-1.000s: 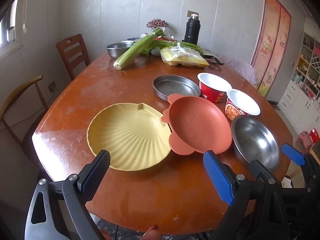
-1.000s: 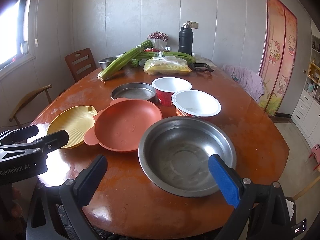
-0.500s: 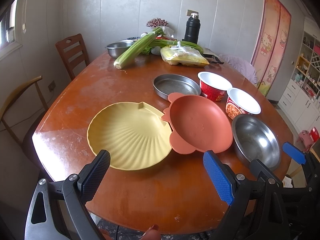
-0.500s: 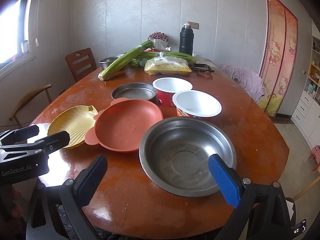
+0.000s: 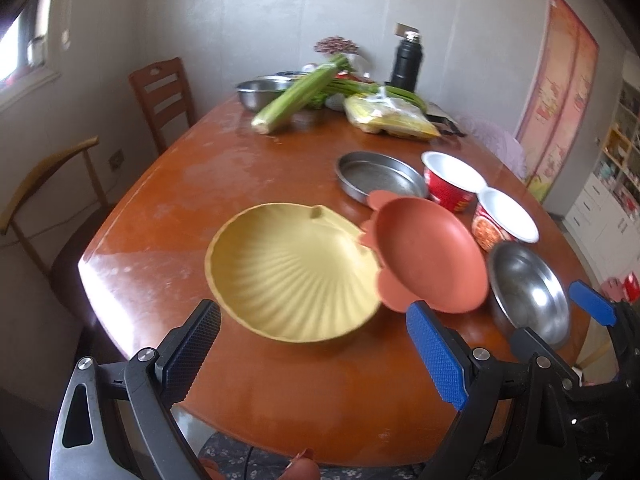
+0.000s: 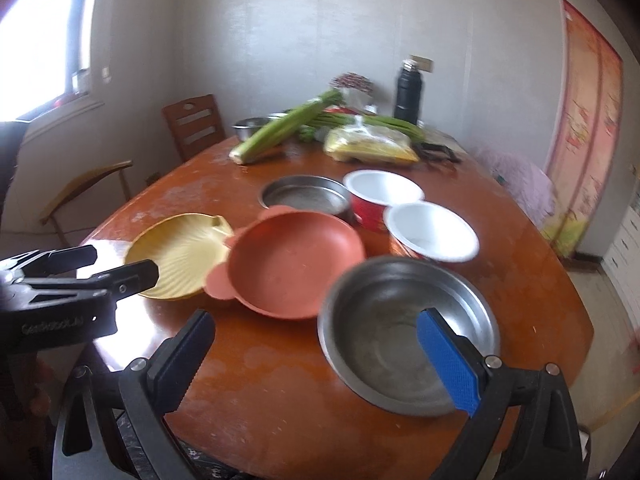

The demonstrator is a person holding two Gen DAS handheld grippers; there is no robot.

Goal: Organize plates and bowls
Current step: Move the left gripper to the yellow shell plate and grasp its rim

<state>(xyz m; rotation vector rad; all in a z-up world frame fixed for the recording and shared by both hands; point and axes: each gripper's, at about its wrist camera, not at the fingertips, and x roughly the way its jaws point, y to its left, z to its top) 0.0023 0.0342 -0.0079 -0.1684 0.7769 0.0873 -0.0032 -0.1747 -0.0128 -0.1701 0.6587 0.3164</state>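
Since 0.5 s ago both cameras are showing a shifted, blurred scene: both tools are moving, and in each view the dishes are sitting further right in frame than before. The dishes themselves are not changing order on the bench (image 5: 280,392).

Left tool (image 5: 316,354): jaws are standing wide apart, holding nothing, hovering over the near bench edge just short of the yellow shell plate (image 5: 294,276). Right tool (image 6: 316,364): jaws are likewise spread wide and empty, with the blue pad overlapping the near rim of the large steel bowl (image 6: 404,332) in view; contact cannot be told.

Layout, near row, left to right: yellow shell plate, then the orange plate with ears (image 6: 294,264), which is overlapping the shell plate's right edge, then the large steel bowl just beside it. Behind them: a shallow steel pan (image 6: 306,196), a red paper bowl (image 6: 380,196) and a second paper bowl (image 6: 432,232), the two paper bowls touching or nearly so.

Far end of the bench is carrying celery (image 5: 296,96), a yellow bag (image 5: 388,120), a small steel bowl (image 5: 264,90) and a black flask (image 5: 404,60). Two chairs are standing at the left side.
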